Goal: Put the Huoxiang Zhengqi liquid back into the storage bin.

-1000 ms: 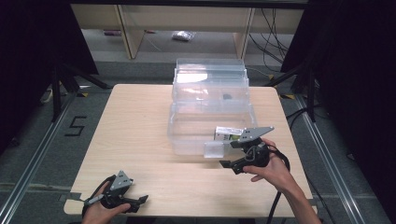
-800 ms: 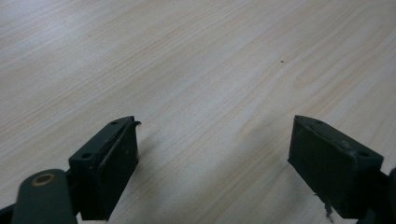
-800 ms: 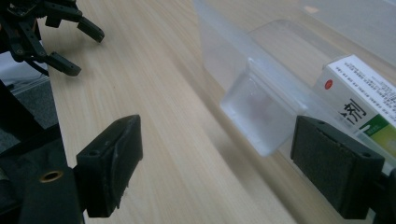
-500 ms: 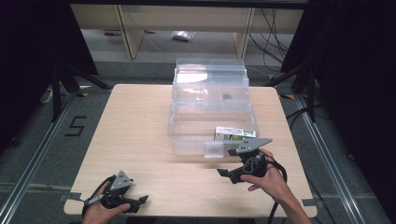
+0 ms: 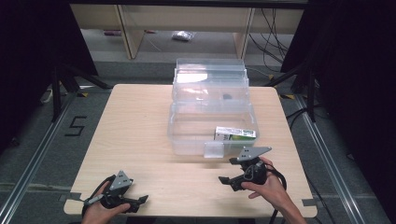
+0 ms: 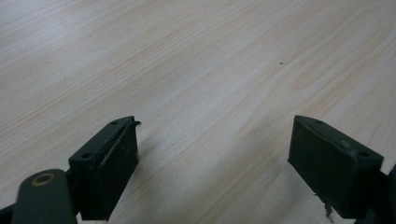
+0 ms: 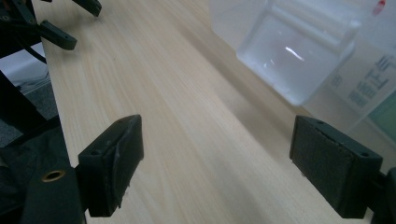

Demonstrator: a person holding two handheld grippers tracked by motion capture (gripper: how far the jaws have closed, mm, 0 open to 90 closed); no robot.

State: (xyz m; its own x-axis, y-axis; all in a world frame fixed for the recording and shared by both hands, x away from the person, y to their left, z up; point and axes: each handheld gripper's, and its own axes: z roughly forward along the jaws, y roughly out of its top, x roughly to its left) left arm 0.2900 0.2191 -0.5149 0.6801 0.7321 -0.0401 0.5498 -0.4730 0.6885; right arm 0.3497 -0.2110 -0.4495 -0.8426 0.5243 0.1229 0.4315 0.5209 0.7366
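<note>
1. Since the earlier frames the right claw point(image 5: 229, 171) has drawn back from the front wall of the clear plastic bin point(image 5: 187, 144) toward the person's edge of the tabletop point(image 5: 135, 126); it was level with the bin's front a second ago and now sits well short of it. The left claw point(image 5: 140, 200) has stayed put at the near left corner.
2. The right claw is spread wide and holds nothing; in the right gripper view bare wood lies between its two black jaws, and the bin's clear latch tab point(image 7: 299, 51) shows beyond them to the right.
3. The left claw is likewise spread wide and empty, low over the wood grain in the left gripper view.
4. The green-and-white box point(image 5: 235, 134) lies inside the bin, against its front right corner, long side along the front wall. Printing runs along its top face, but it is too small to read from the high view.
5. In the right gripper view, dark lettering shows through the bin wall at the right edge; it is blurred and turned sideways, so no word can be made out.
6. A second clear container point(image 5: 210, 77) stands just behind the bin, with a small dark item point(image 5: 227, 97) inside.
7. On the floor left of the tabletop a black "5" point(image 5: 74, 126) is marked.
</note>
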